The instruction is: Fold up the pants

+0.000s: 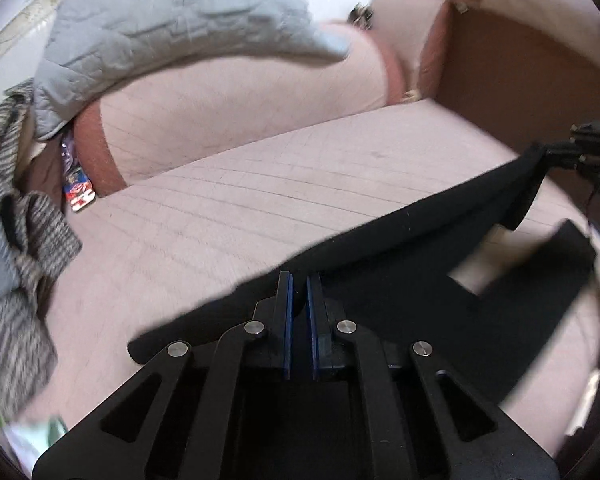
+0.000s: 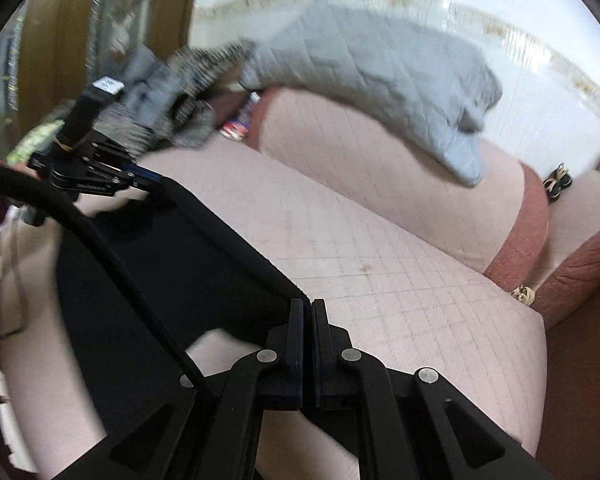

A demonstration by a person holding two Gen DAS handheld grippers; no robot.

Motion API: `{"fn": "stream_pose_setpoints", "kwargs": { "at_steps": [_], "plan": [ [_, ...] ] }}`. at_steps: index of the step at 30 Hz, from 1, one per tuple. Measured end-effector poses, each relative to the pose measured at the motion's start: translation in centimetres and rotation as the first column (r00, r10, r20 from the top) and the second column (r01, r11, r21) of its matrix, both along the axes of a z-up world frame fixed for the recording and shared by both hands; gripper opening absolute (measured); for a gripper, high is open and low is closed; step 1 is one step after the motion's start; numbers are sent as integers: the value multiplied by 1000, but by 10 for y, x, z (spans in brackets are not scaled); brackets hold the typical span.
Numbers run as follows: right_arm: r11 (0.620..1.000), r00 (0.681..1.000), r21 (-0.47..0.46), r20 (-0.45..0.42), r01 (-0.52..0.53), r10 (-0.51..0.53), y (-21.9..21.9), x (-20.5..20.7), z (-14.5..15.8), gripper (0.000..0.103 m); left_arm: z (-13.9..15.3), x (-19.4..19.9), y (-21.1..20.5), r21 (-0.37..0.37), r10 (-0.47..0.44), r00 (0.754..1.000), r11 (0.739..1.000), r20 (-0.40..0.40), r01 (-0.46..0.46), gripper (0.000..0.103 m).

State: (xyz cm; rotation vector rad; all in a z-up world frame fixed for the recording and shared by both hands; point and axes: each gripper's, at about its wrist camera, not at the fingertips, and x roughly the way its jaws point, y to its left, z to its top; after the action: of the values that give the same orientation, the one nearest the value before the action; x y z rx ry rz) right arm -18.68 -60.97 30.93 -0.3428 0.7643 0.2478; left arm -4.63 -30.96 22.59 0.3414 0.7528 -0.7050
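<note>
Both grippers were clamped on the pants (image 1: 420, 264): the left gripper (image 1: 299, 280) had its jaws together on one stretch of the raised edge, and the right gripper (image 2: 310, 304) pinched a corner of the same edge. Black and limp, the pants hung between the two grips above the sofa (image 1: 260, 184), the top edge stretched fairly straight from one gripper to the other while the rest drooped toward the seat. That taut edge ran across the seat, roughly along the sofa's length, and in the left view a leg (image 1: 540, 272) trailed off below it; which end was the waist could not be told. To do this fold well, I judged, both grips should travel together at equal height, keeping the edge tight so the cloth lands flat, with corners matched before either lets go. Behind lay a grey quilt (image 2: 380, 72) over the backrest and a striped cloth (image 1: 16, 208) at the far end.
</note>
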Motion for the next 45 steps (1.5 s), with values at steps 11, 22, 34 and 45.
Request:
{"fn": "stream_pose_setpoints", "kwargs": {
  "at_steps": [11, 22, 34, 45],
  "plan": [
    [999, 954, 0, -296, 43, -41, 35, -92, -103, 3, -40, -95, 53, -129, 105, 951, 981, -291, -148, 7],
    [978, 988, 209, -150, 15, 17, 73, -63, -58, 36, -26, -77, 113, -246, 425, 846, 825, -323, -509, 59],
    [937, 967, 248, -127, 247, -221, 85, 18, -82, 36, -63, -60, 88, -62, 461, 848, 869, -261, -491, 50],
    [896, 922, 264, -254, 358, -293, 61, 55, -116, 8, -73, -56, 95, -37, 482, 834, 860, -268, -509, 50]
  ]
}}
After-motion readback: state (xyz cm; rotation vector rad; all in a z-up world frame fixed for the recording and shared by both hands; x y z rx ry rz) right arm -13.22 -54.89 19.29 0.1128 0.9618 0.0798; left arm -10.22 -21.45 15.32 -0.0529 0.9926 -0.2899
